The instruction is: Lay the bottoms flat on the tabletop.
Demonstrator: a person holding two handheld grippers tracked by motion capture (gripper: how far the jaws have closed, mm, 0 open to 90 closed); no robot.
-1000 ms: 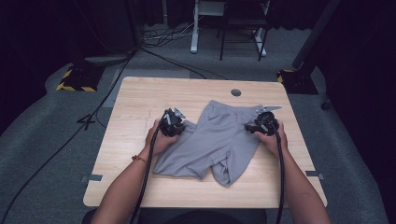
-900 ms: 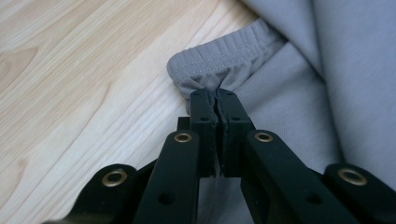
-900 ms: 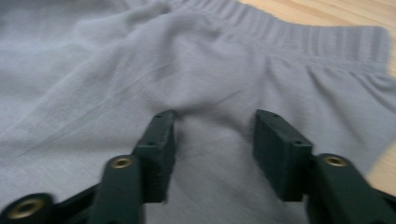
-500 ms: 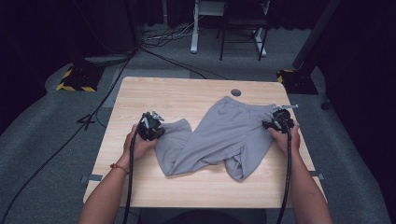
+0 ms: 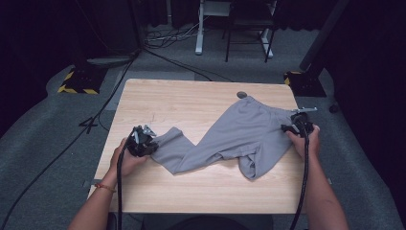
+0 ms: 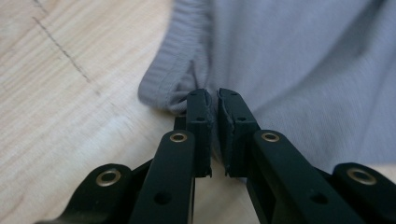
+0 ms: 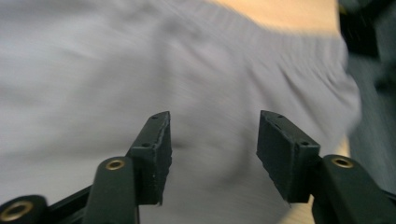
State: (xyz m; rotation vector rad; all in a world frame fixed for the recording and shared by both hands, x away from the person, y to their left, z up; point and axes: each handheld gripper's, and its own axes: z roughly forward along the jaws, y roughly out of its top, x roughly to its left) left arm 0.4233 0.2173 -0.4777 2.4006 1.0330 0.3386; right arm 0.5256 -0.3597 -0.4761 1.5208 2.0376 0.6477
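Nearest the camera in the high view, two forearms came in from the bottom edge; a thin band sat on the left wrist (image 5: pixel 104 187). The left hand (image 5: pixel 125 158) held the left gripper (image 5: pixel 141 141) near the table's front-left. In the left gripper view its jaws were pinched together on the ribbed cuff (image 6: pixel 173 70) of one trouser leg, fabric caught between the pads.

The grey pants (image 5: pixel 239 134) lay flat across the wooden table (image 5: pixel 182 100), stretched diag. from left gripper to the right edge, w/ the second leg (image 5: pixel 251 165) folded short toward the front.

The right hand (image 5: pixel 302 143) held the right gripper (image 5: pixel 300 125) at the table's right edge, by the waistband. In the right gripper view the jaws stood wide apart over blurred grey cloth, nothing between them; elastic waistband (image 7: pixel 289 42) lay beyond.

Farther back: a round dark hole (image 5: pixel 242 95) in the tabletop, then grey carpet (image 5: pixel 57 139), cables (image 5: pixel 165 40) and a white stand (image 5: pixel 201 28).
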